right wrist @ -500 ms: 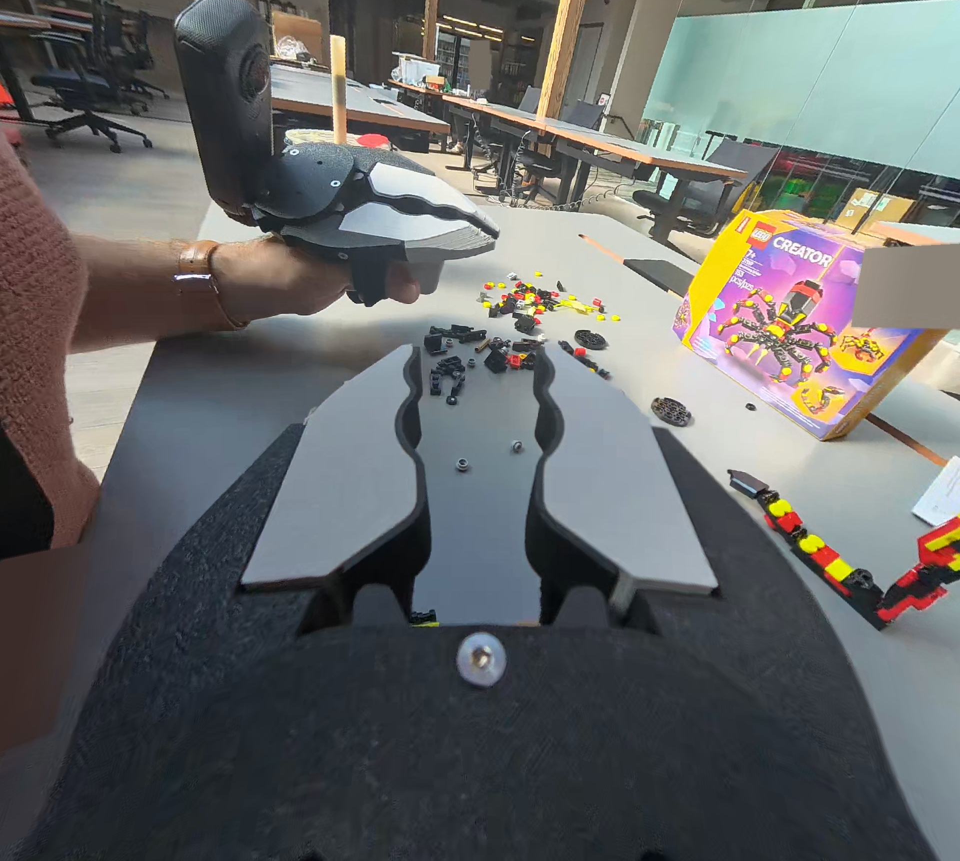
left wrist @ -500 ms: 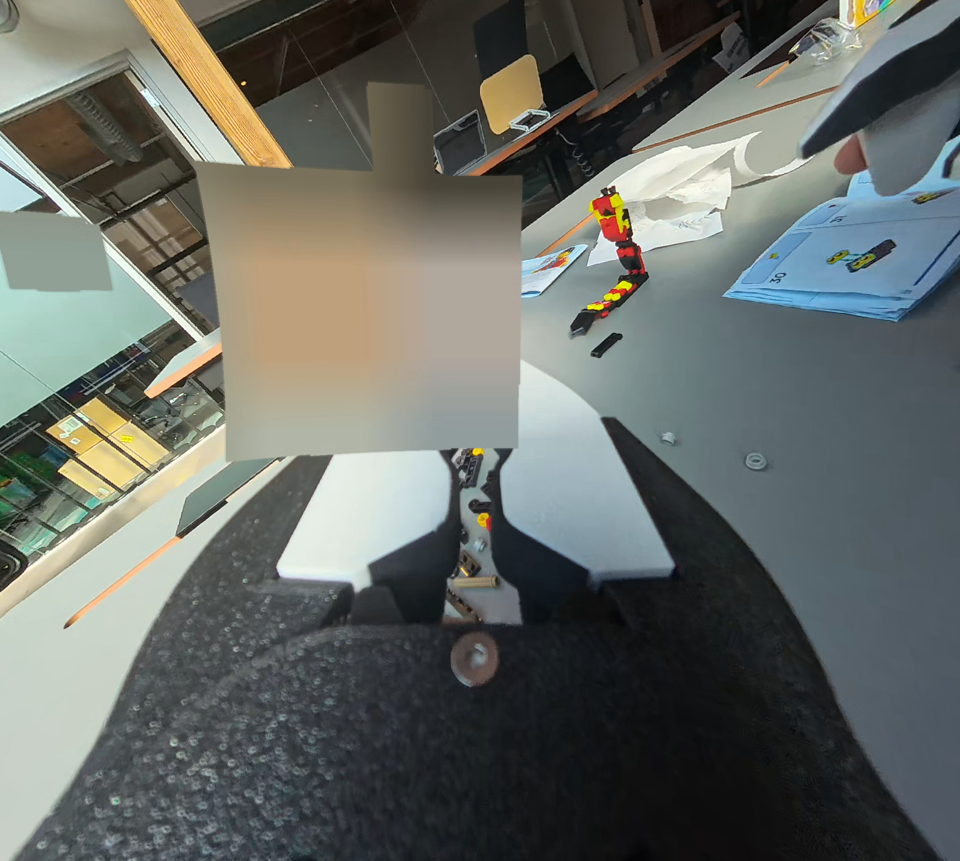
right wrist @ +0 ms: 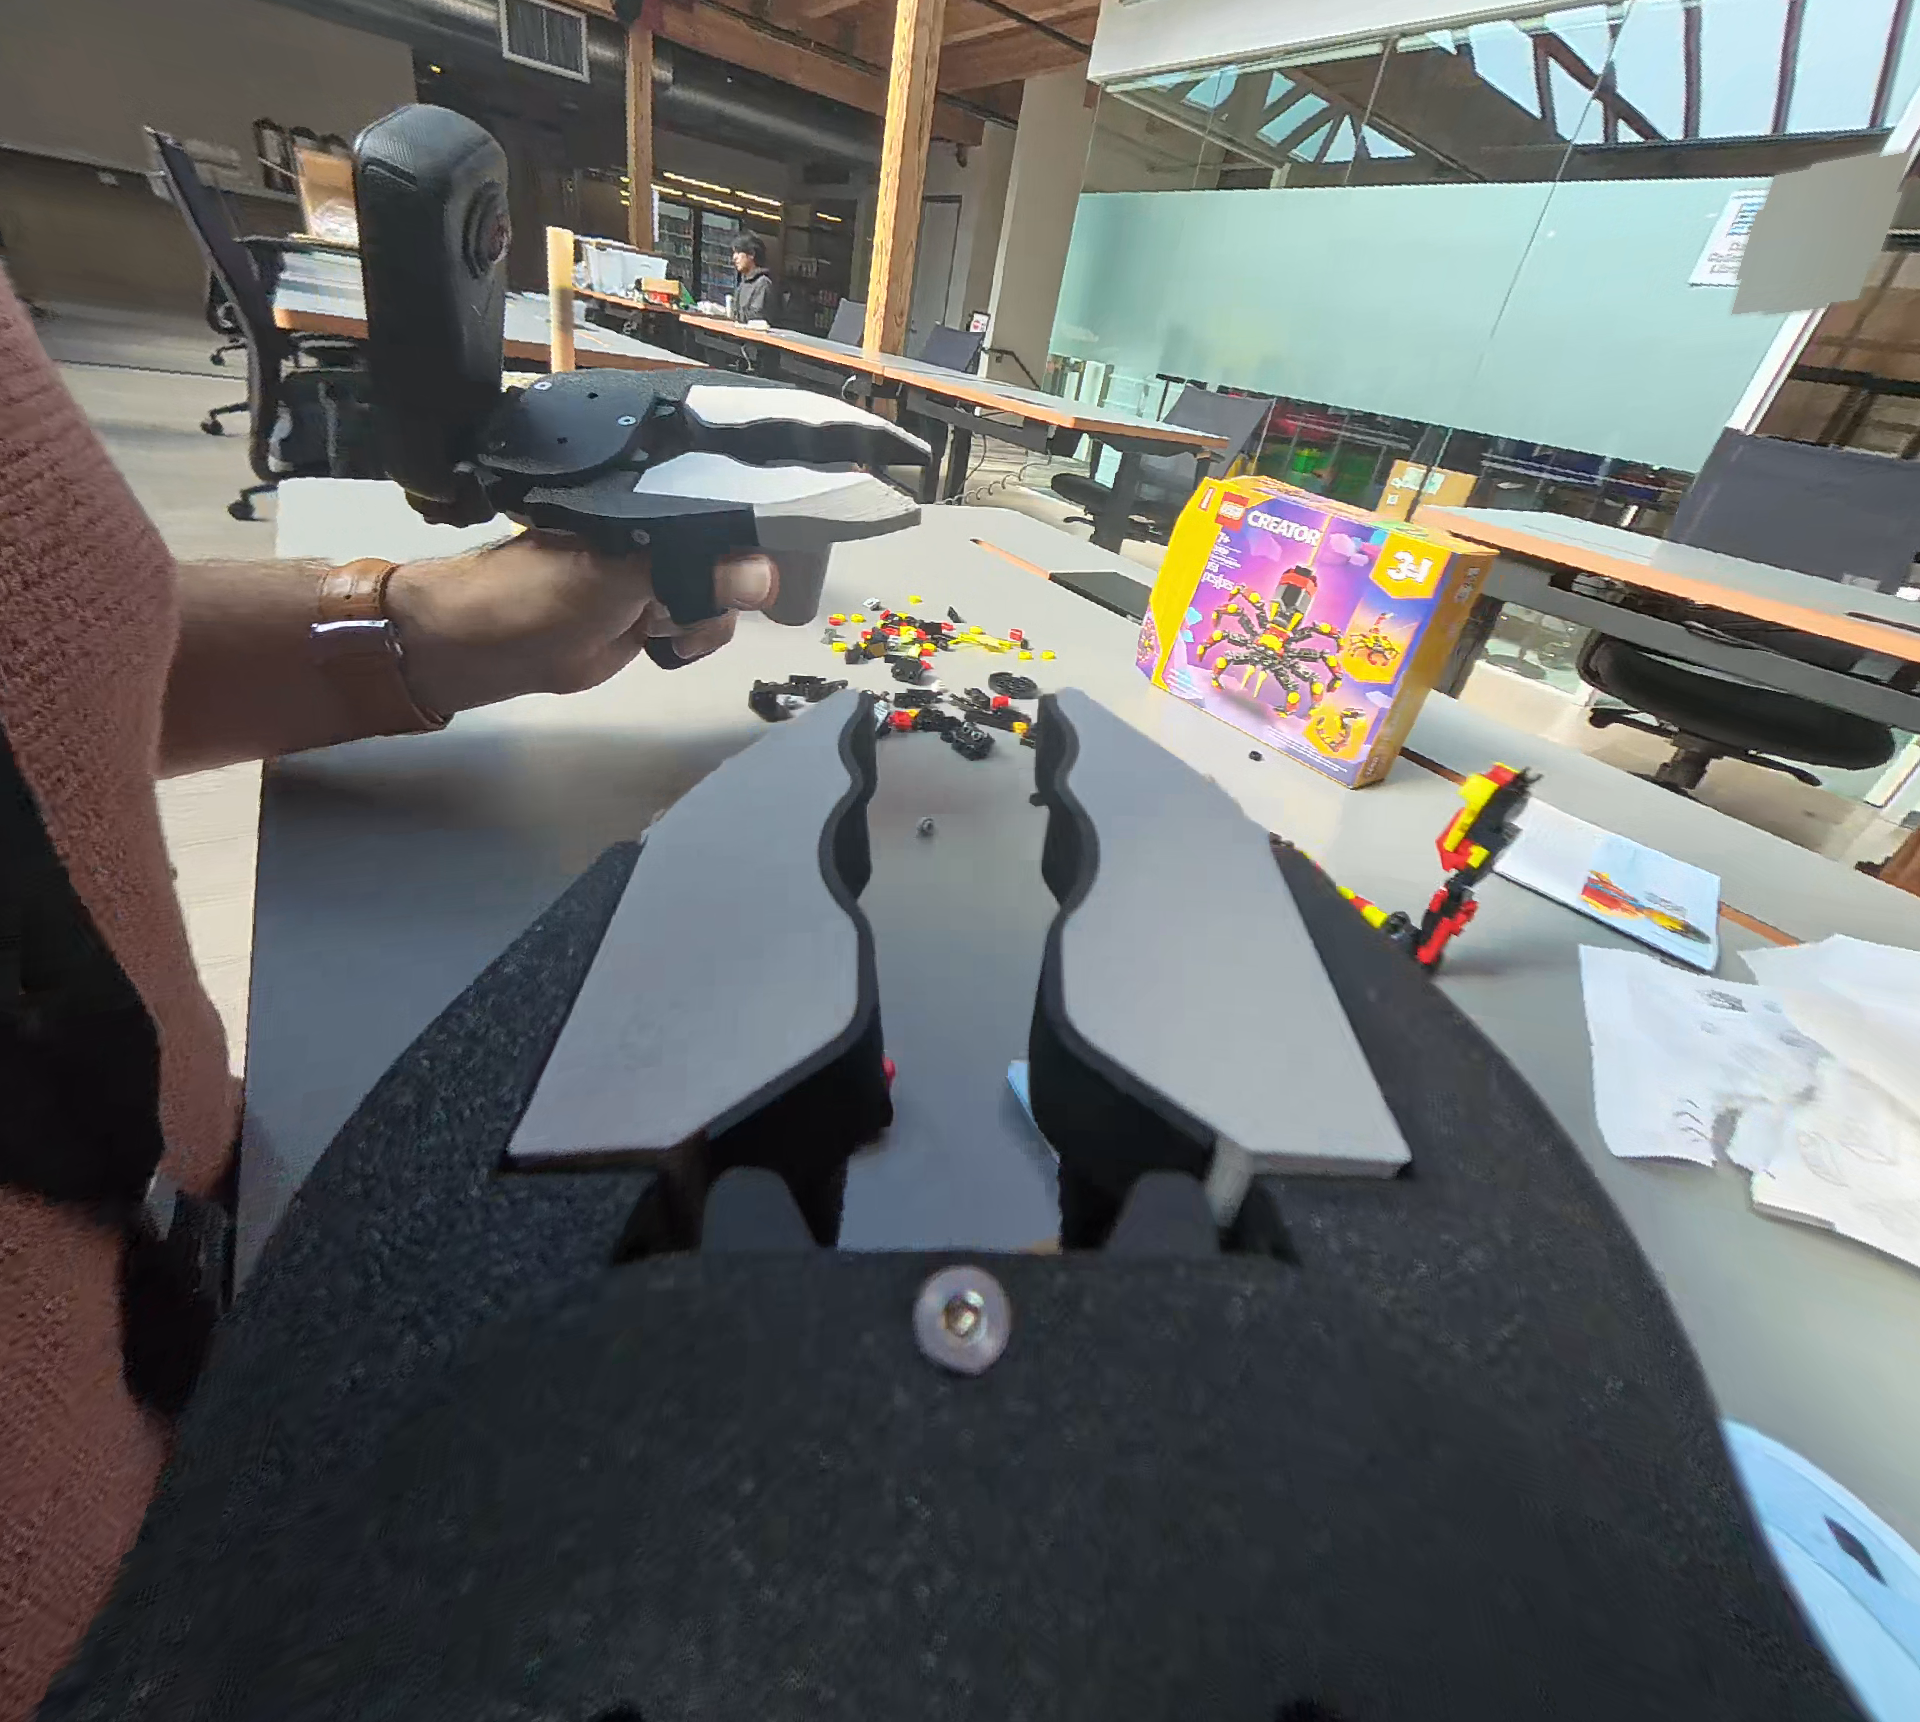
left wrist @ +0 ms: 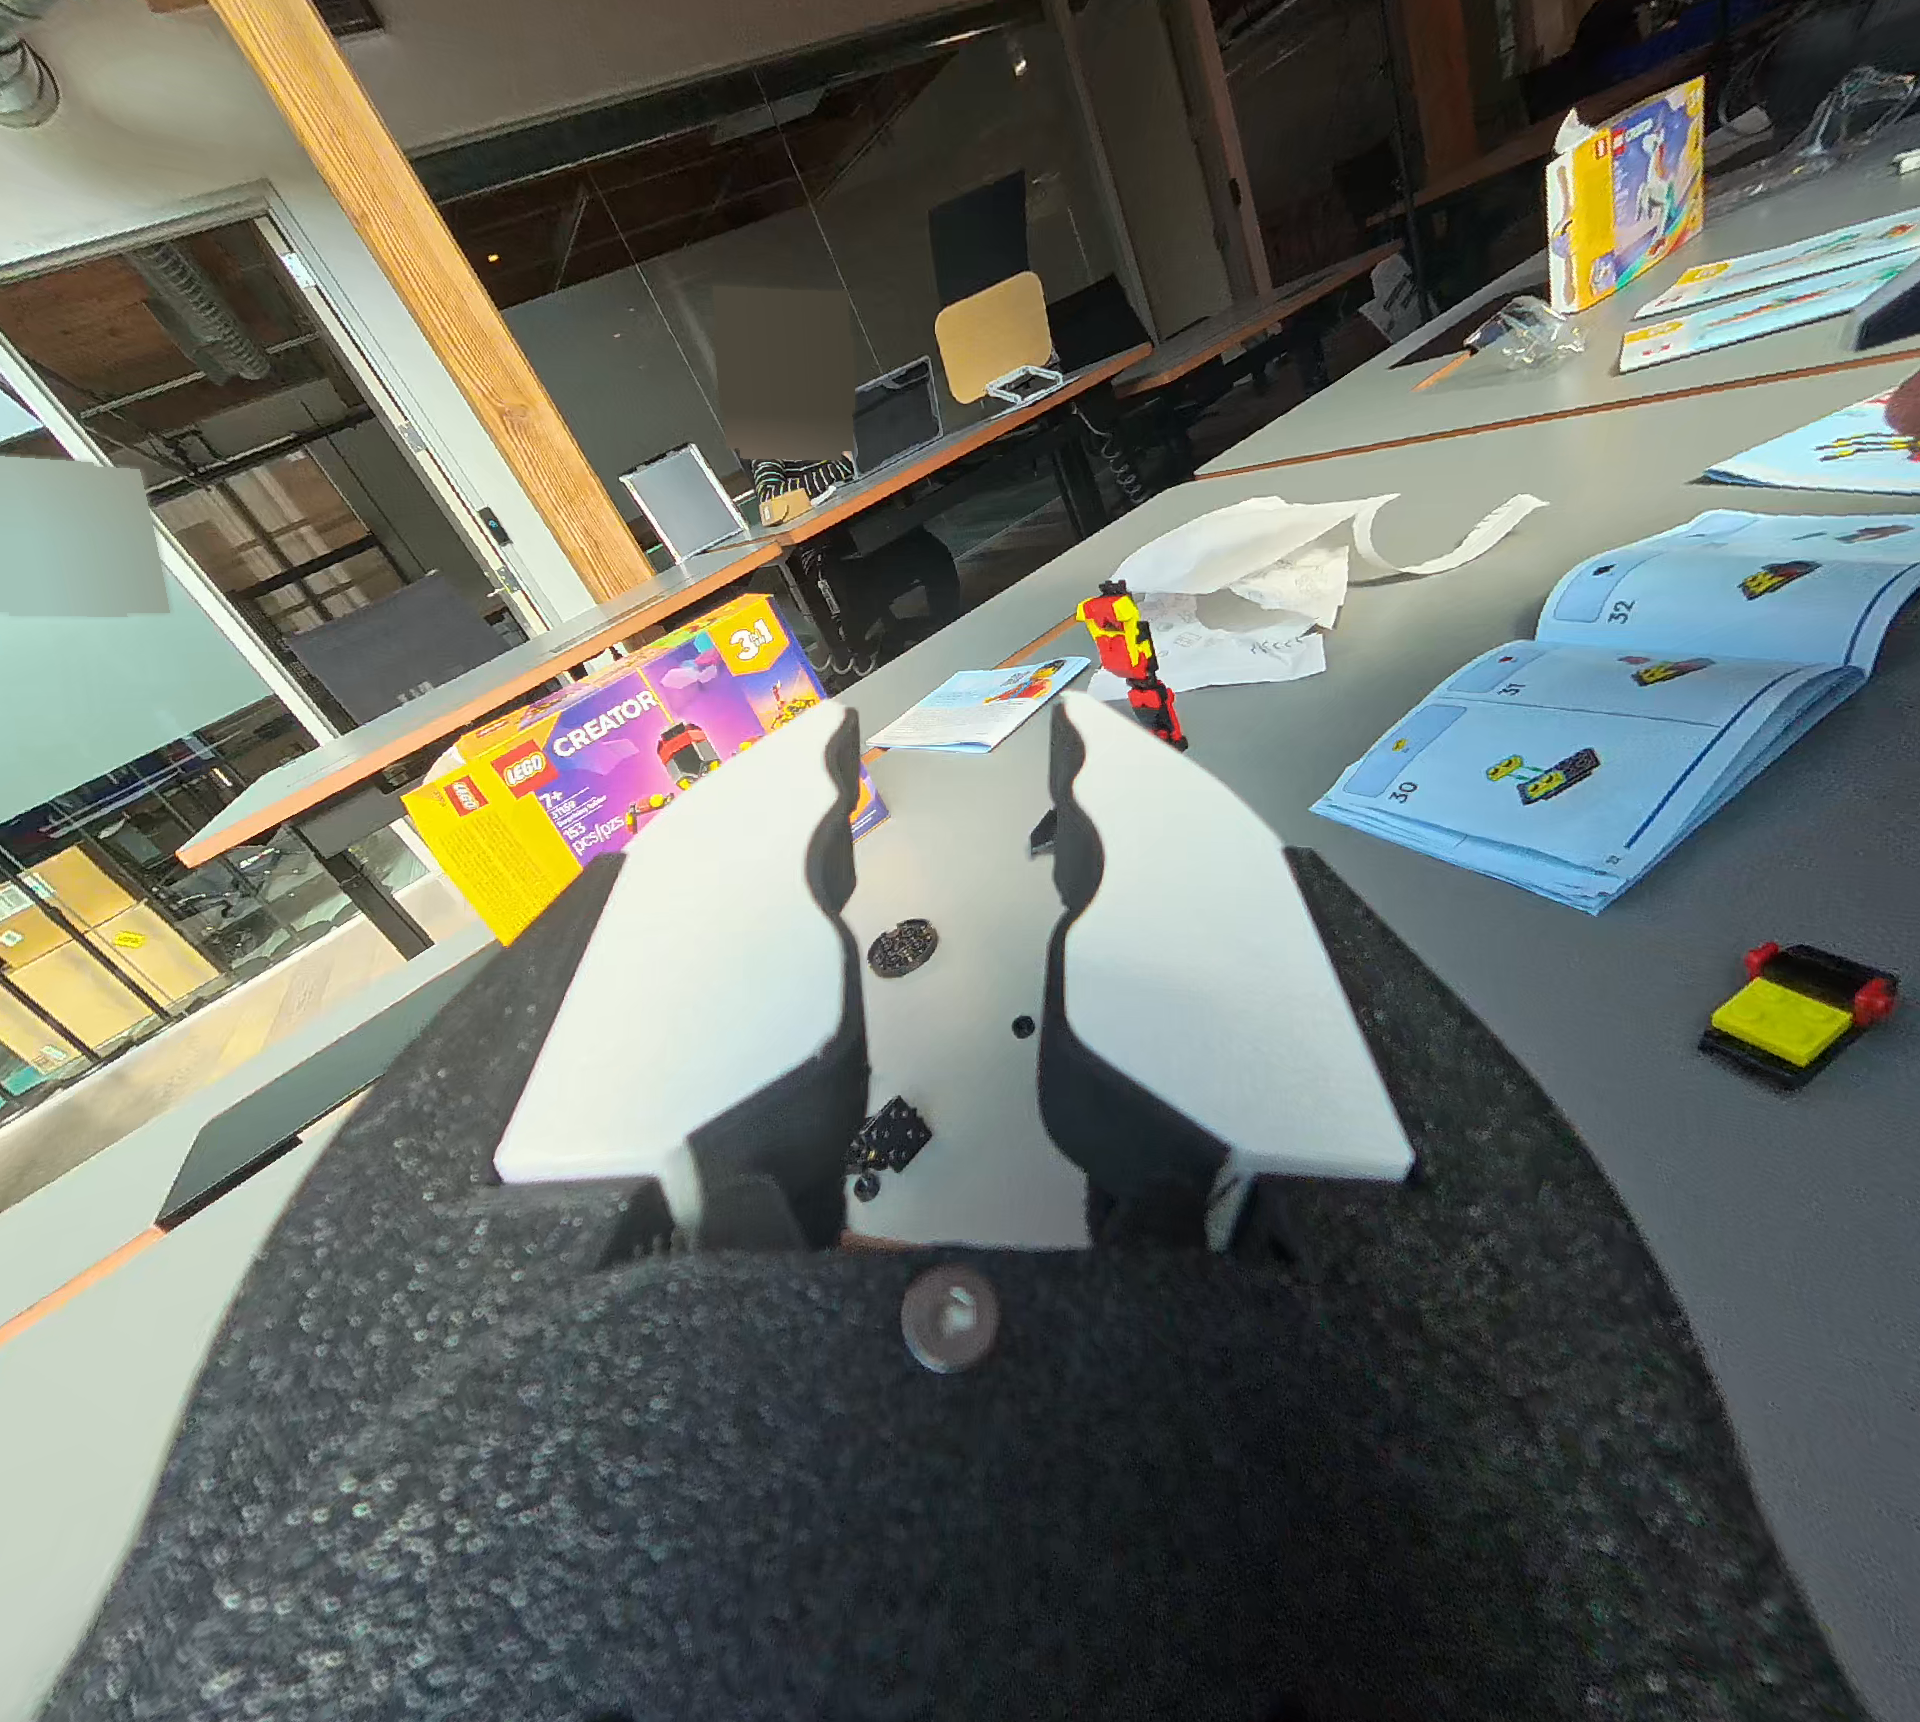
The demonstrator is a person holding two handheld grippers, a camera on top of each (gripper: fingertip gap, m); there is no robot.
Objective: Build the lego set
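Note:
My left gripper (left wrist: pixel 956 737) is open and empty, held above the grey table (left wrist: pixel 1455 997). Below its gap lie a black round piece (left wrist: pixel 902 947) and a black plate (left wrist: pixel 888 1137). A small black, yellow and red assembly (left wrist: pixel 1797 1018) sits to its right. A red, yellow and black built limb (left wrist: pixel 1132 664) stands beyond the fingertips. My right gripper (right wrist: pixel 956 716) is open and empty, pointing at a pile of loose pieces (right wrist: pixel 935 654). The right wrist view also shows the left gripper (right wrist: pixel 914 483) in a hand, above the pile, and the limb (right wrist: pixel 1465 851) at right.
The purple and yellow set box (right wrist: pixel 1309 633) stands behind the pile and also shows in the left wrist view (left wrist: pixel 623 768). An open blue instruction booklet (left wrist: pixel 1621 716), crumpled white paper (left wrist: pixel 1247 592) and a leaflet (left wrist: pixel 977 701) lie on the right. A second box (left wrist: pixel 1626 197) stands far off.
My left gripper's jaws have opened wider, and it has lifted and swung so the box and booklet come into view. The right gripper's view has tilted up slightly.

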